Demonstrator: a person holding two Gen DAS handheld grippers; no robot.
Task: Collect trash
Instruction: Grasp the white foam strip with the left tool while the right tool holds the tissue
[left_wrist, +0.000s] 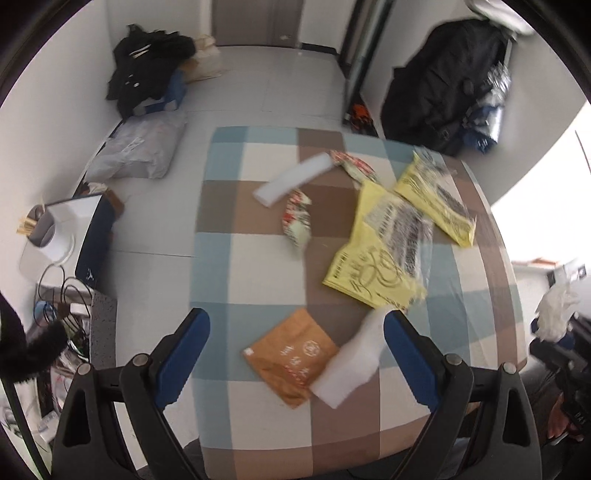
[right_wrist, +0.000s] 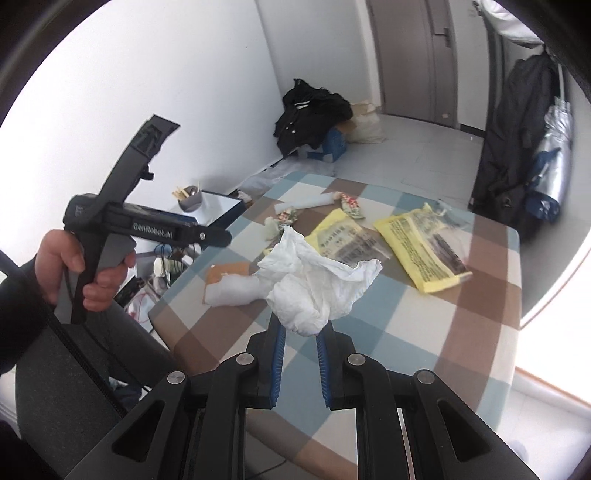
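Note:
My right gripper (right_wrist: 301, 326) is shut on a crumpled white tissue (right_wrist: 314, 280) and holds it above the checkered table (right_wrist: 476, 328); the tissue also shows at the right edge of the left wrist view (left_wrist: 554, 310). My left gripper (left_wrist: 295, 332) is open and empty above the table's near left part; its body shows in the right wrist view (right_wrist: 147, 225). Below it lie a brown paper packet (left_wrist: 290, 356) and a white foam piece (left_wrist: 354, 363). Two yellow bags (left_wrist: 384, 251) (left_wrist: 436, 199), red-and-white snack wrappers (left_wrist: 297, 218) and a white foam strip (left_wrist: 291, 181) lie farther back.
Left of the table stand a low stand with a white box (left_wrist: 70, 218), a cup of sticks (left_wrist: 37, 225) and cables (left_wrist: 62, 295). On the floor are a plastic bag (left_wrist: 144, 147) and black clothes (left_wrist: 147, 62). A dark coat (left_wrist: 443, 88) hangs at the back right.

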